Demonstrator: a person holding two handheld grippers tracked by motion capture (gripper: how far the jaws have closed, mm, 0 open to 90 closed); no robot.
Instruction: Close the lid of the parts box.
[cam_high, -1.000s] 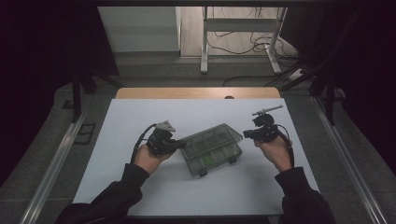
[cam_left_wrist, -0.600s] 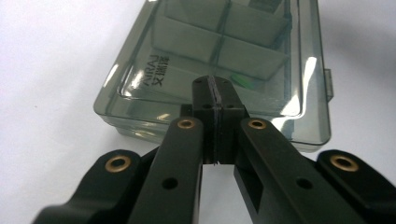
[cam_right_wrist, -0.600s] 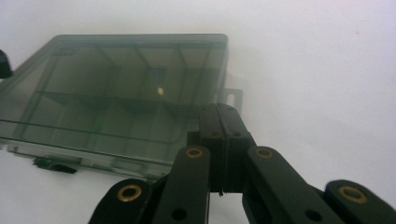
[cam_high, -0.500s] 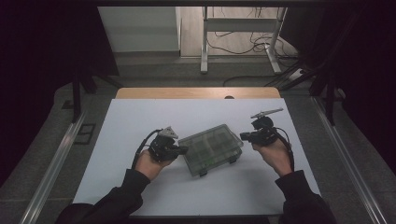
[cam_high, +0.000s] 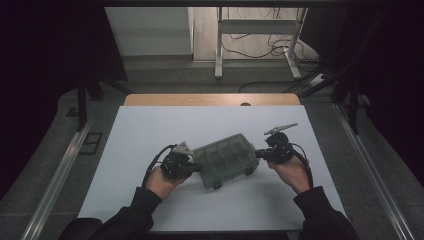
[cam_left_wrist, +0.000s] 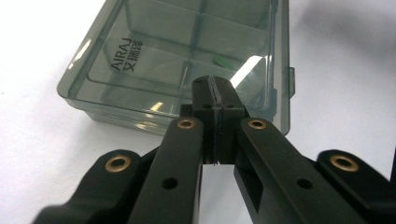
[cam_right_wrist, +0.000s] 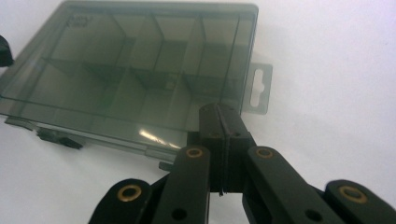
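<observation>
Probably a lab: curtained white table (cam_high: 150, 130), floor cables (cam_high: 260, 47).

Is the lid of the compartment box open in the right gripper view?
No, the clear lid lies flat and closed over the compartment box and its dividers.

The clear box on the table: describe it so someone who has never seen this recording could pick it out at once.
On the white table, look midway between the person's two hands. There lies a smoky green, see-through plastic organiser box with its lid down, set askew. Inner dividers, printed lettering on the lid and a hang tab set it apart from the black tools at either end.
</observation>
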